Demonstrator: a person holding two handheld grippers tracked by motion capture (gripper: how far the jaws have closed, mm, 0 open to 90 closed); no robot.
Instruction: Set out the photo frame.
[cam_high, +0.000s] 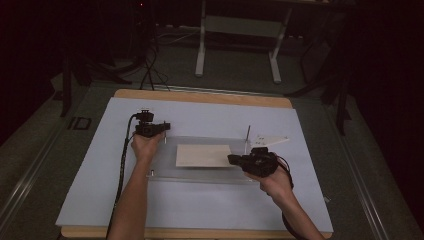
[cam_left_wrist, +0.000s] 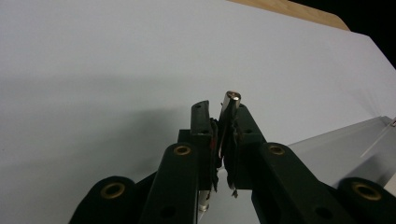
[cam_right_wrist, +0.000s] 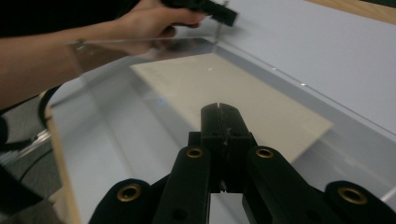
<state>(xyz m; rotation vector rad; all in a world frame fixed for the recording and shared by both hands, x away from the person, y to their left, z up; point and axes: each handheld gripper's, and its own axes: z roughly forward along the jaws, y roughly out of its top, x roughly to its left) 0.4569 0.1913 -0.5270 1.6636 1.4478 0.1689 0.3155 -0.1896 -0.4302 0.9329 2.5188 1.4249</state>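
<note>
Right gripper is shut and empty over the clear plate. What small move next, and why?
Probably open the right gripper and move toward the upright pin at the clear plate's right end: the left gripper already clamps its pin.

A wooden table (cam_high: 200, 96) bears a pale sheet (cam_high: 200, 210) — on it, seemingly, a clear plate (cam_high: 165, 170) and a white card (cam_high: 272, 140).

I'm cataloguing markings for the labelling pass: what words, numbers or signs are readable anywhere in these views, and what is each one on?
"ID": large dark letters on the grey floor left of the table, in the high view.
Small dark specks on the white triangular piece beside the clear sheet: too small to read.
Cream card, white table cover and the pin in the left claw: no text.
</note>
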